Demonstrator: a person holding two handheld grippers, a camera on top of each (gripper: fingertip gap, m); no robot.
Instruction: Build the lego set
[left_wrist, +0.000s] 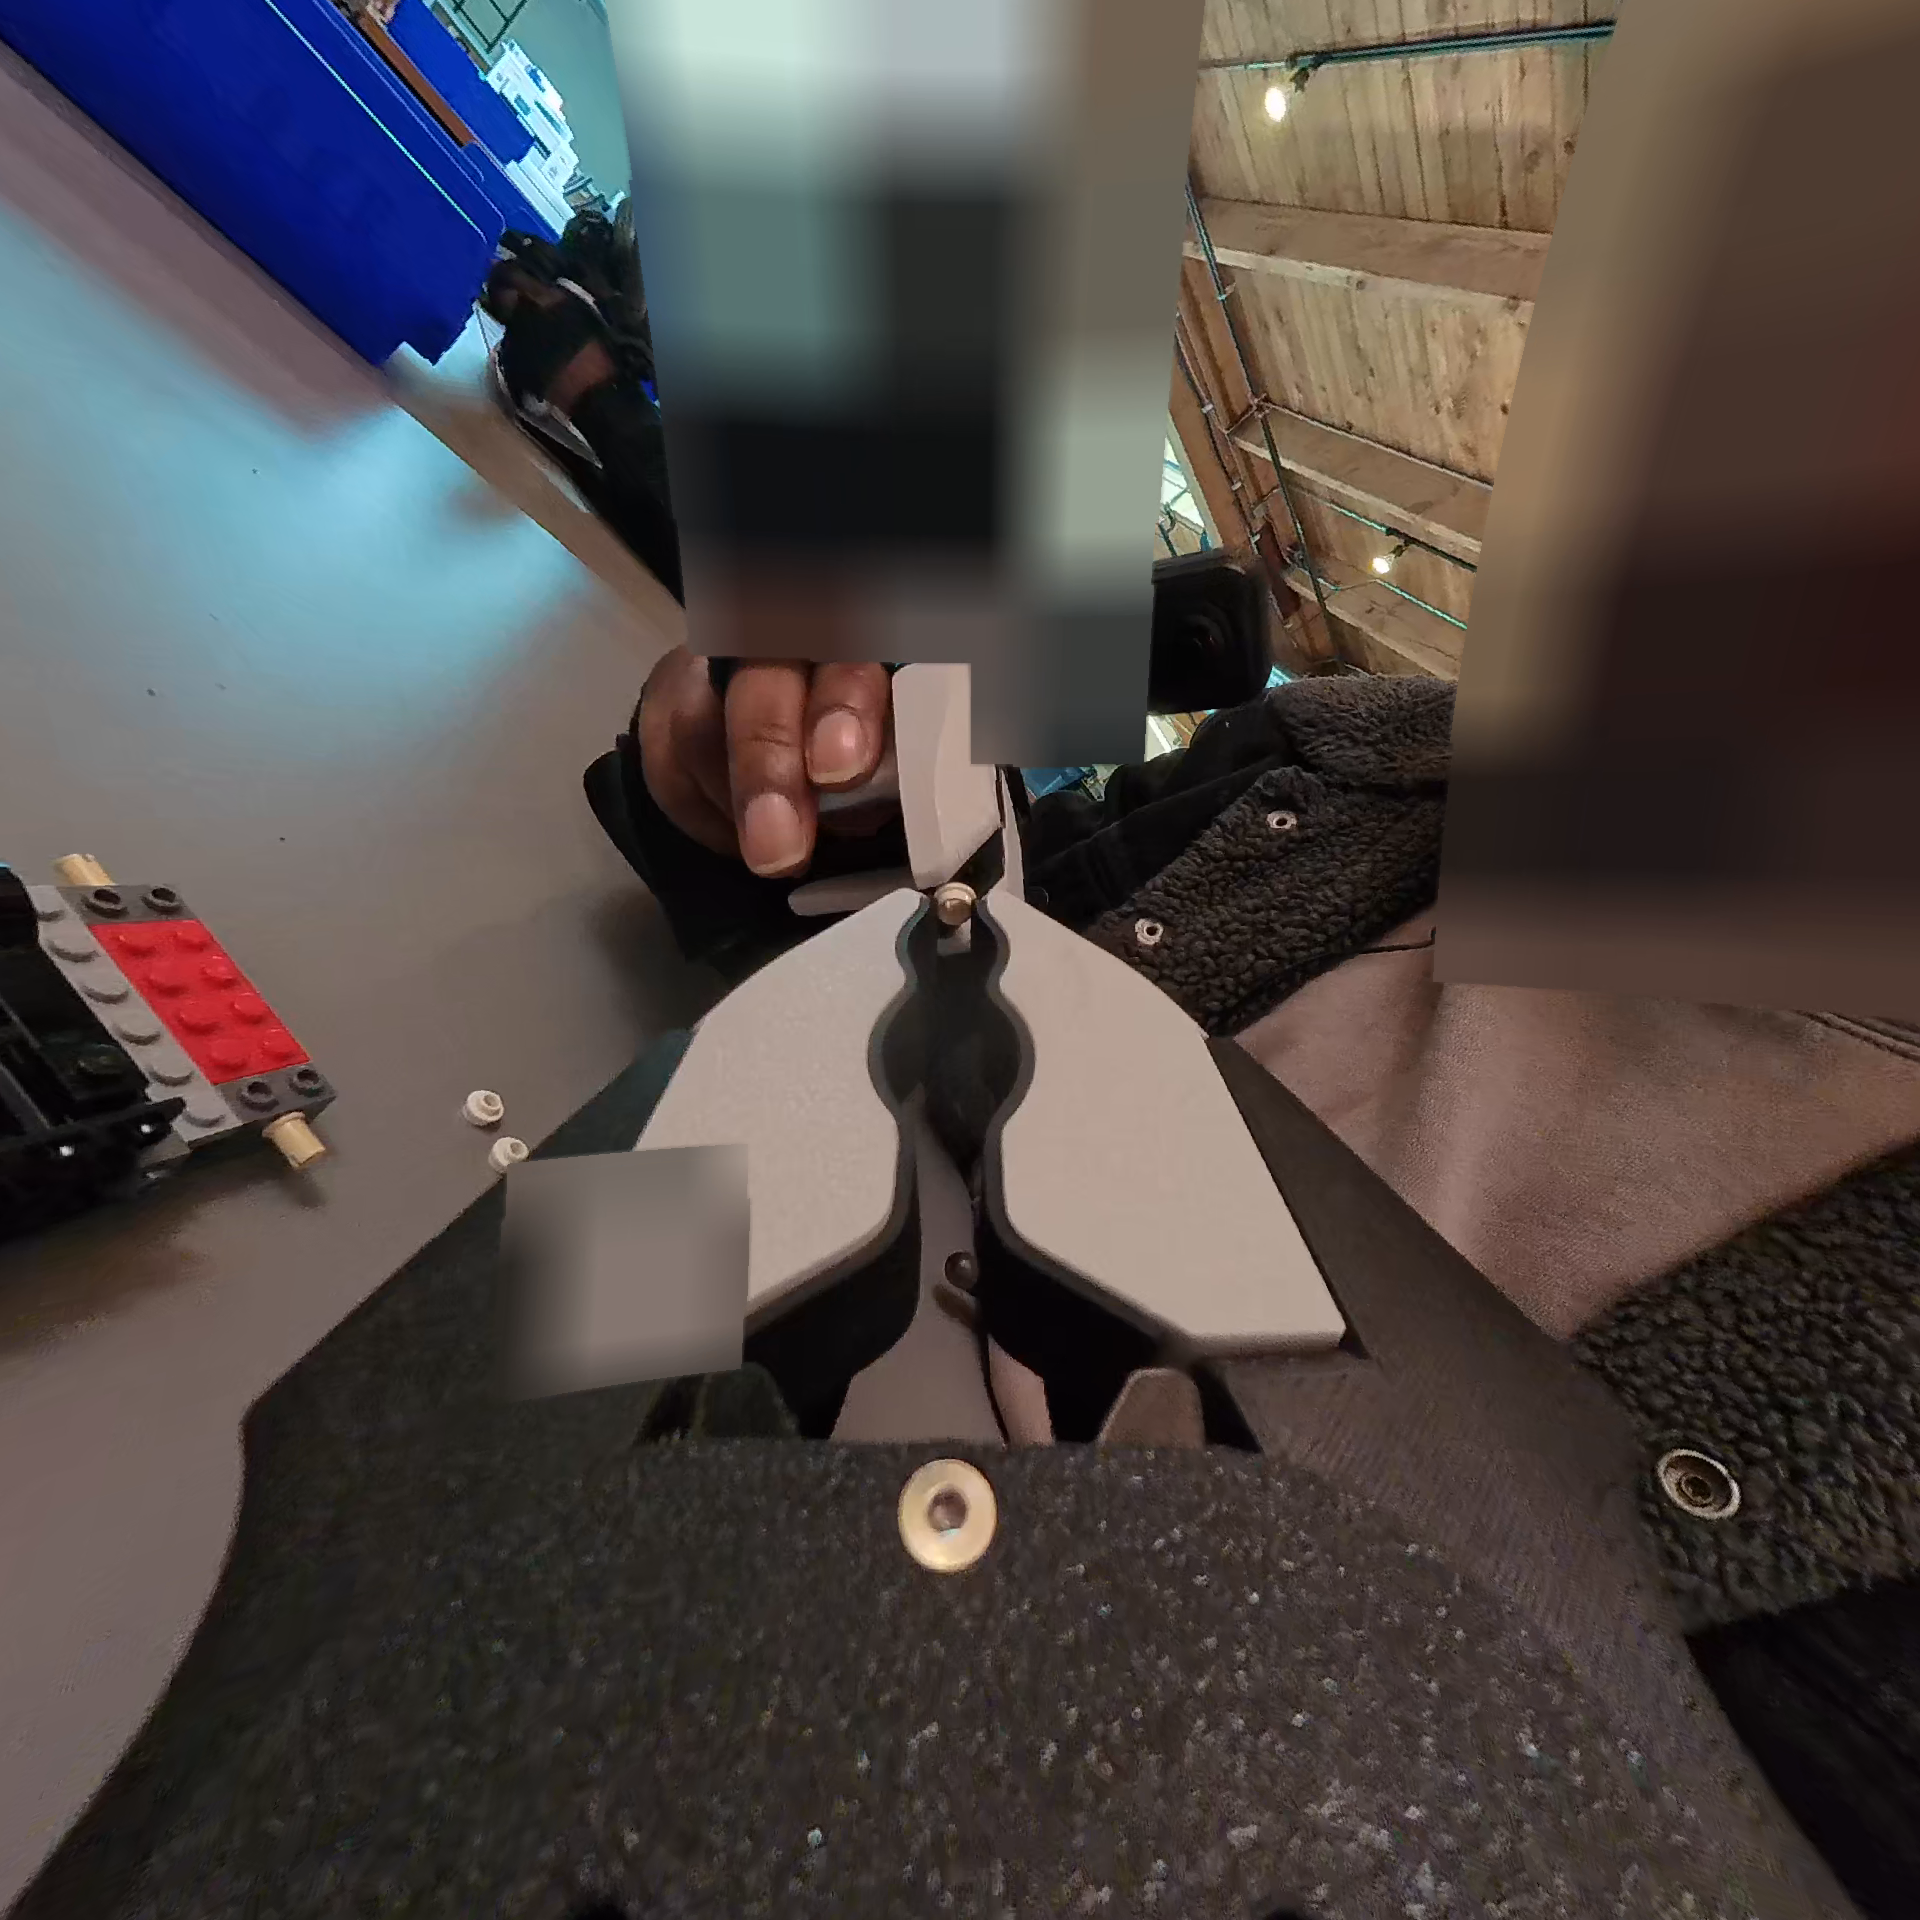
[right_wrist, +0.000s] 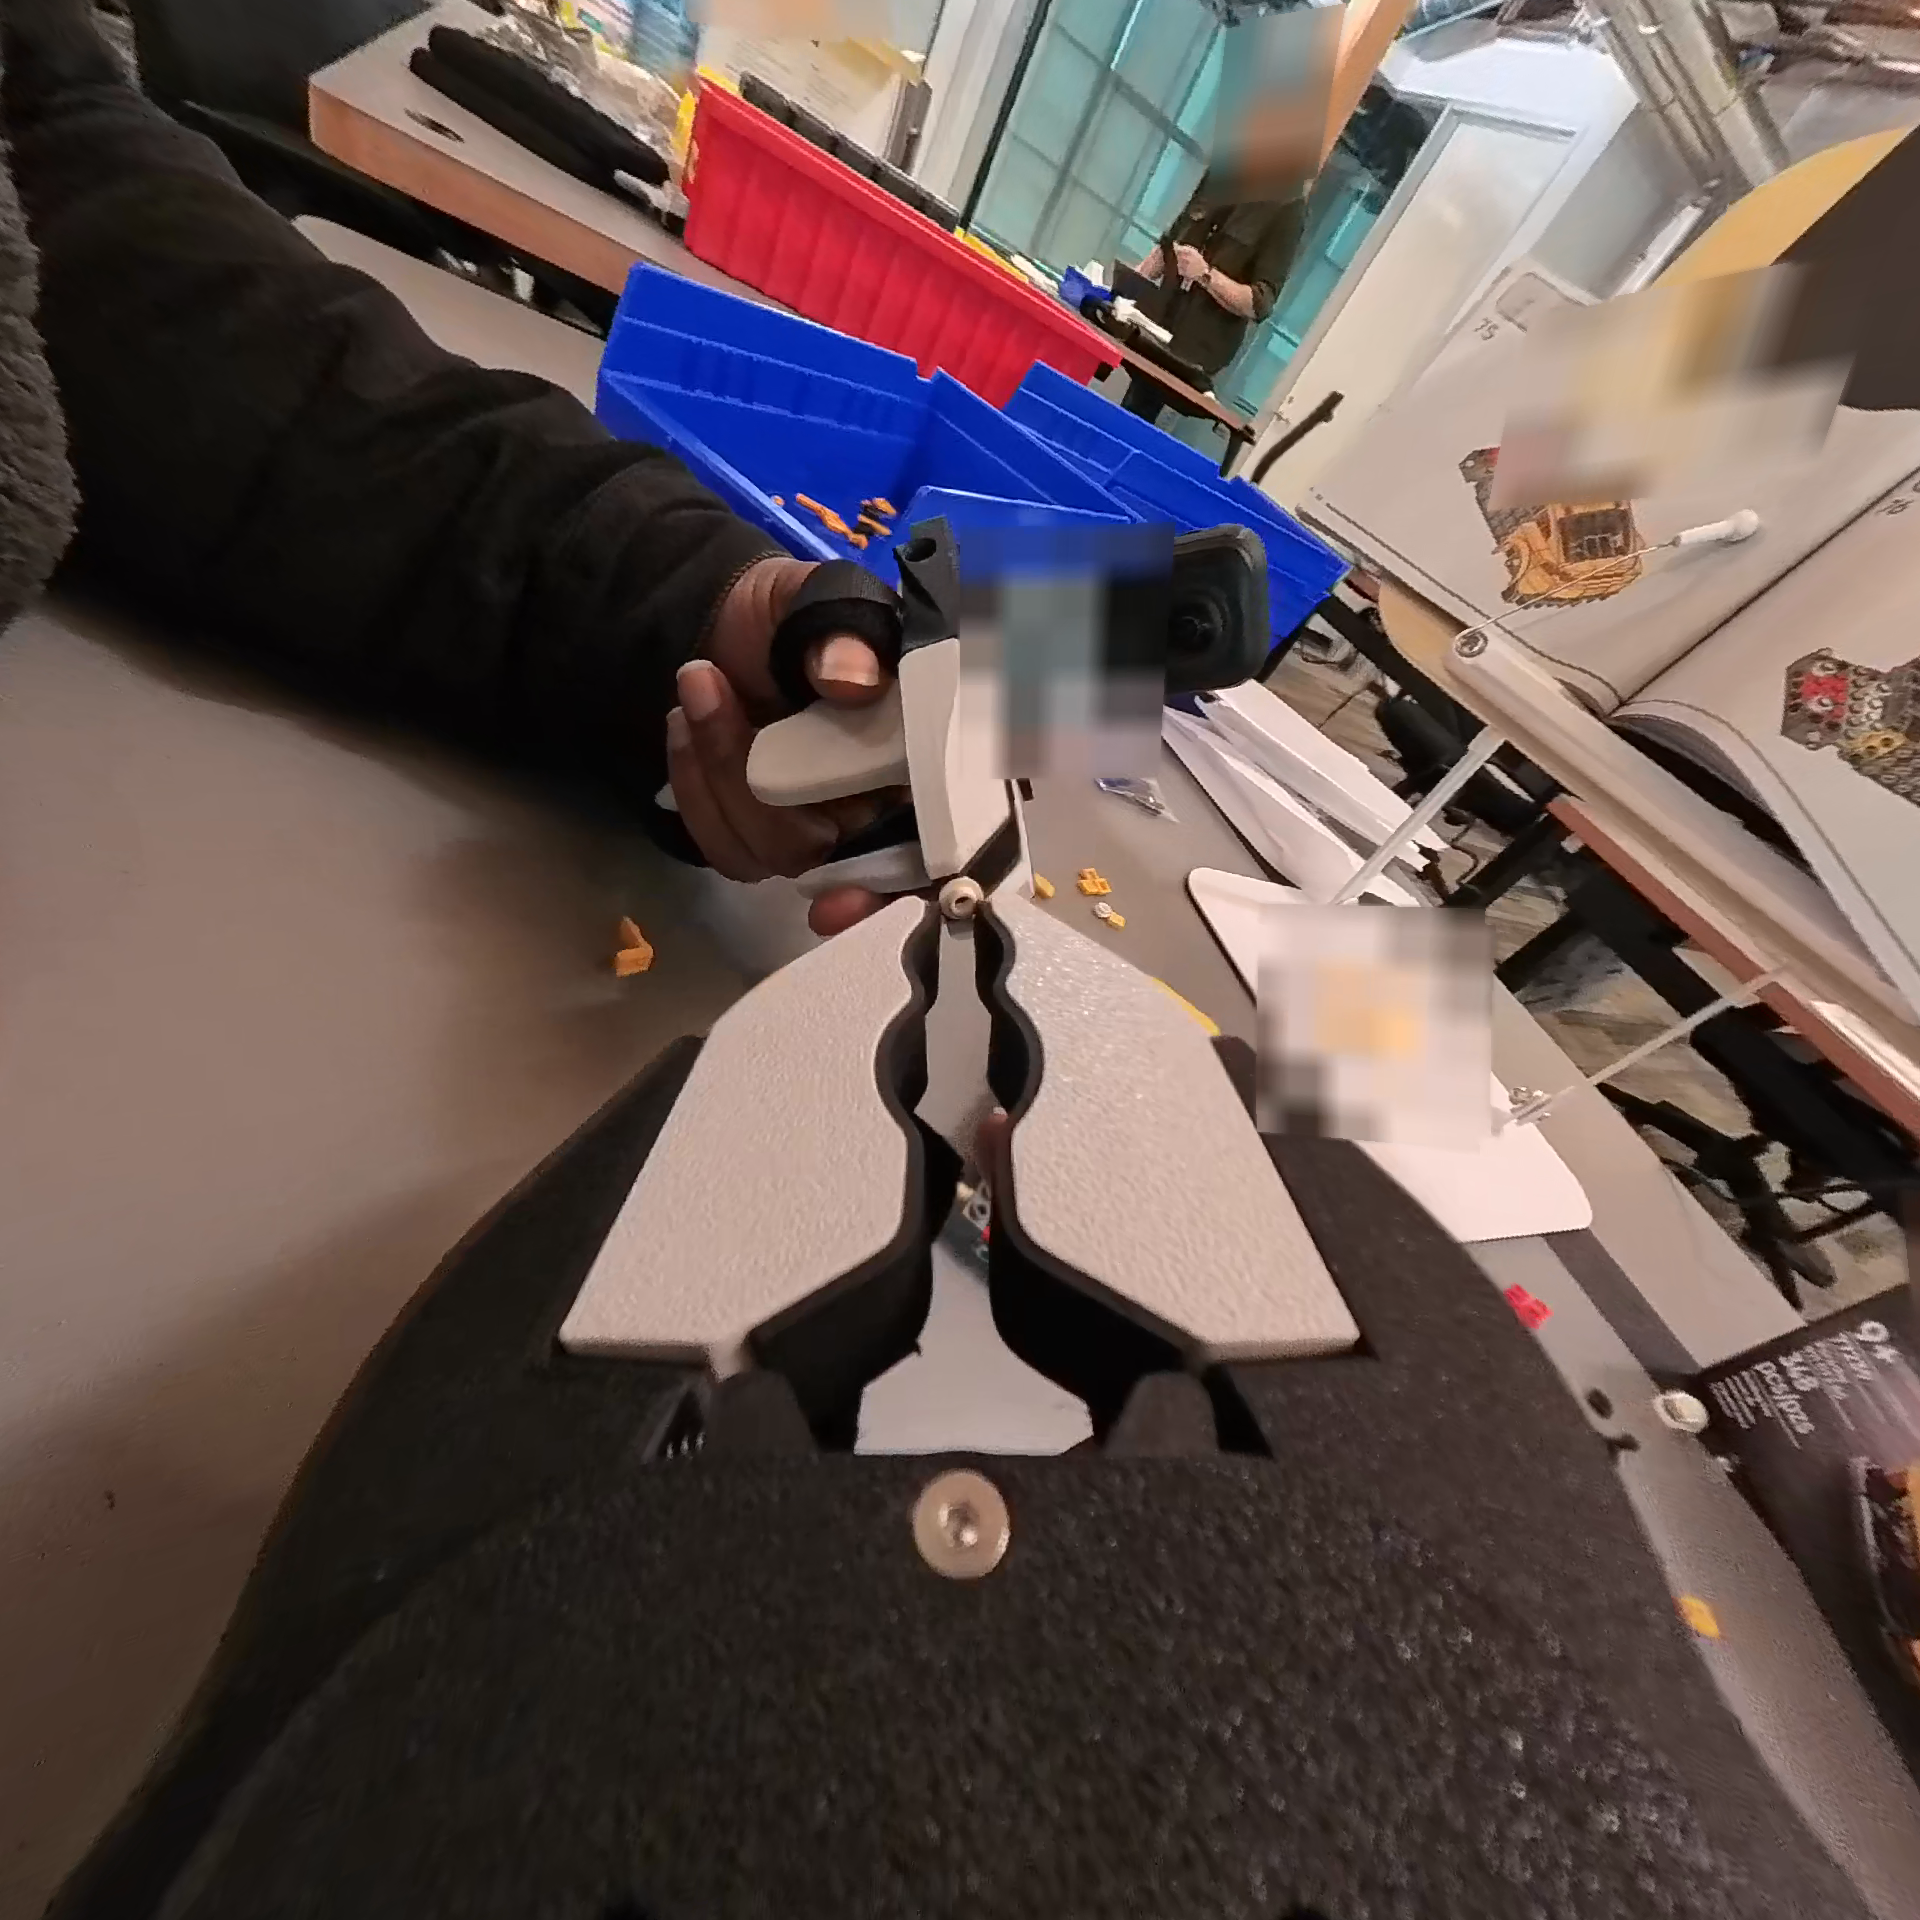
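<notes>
the left gripper (left_wrist: 954, 906) pinches a small tan pin (left_wrist: 954, 902) at its fingertips. tip to tip just ahead, the right gripper (right_wrist: 958, 923) is closed on a small pale round piece (right_wrist: 958, 921), seemingly aligned to mate them; brick assembly (left_wrist: 156, 1029) lies well left.

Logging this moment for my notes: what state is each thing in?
left gripper: shut on tan peg
right gripper: shut on white round piece
brick assembly: lying on table, untouched
instruction booklet: open, propped up
blue bin: open, orange pieces inside
</notes>
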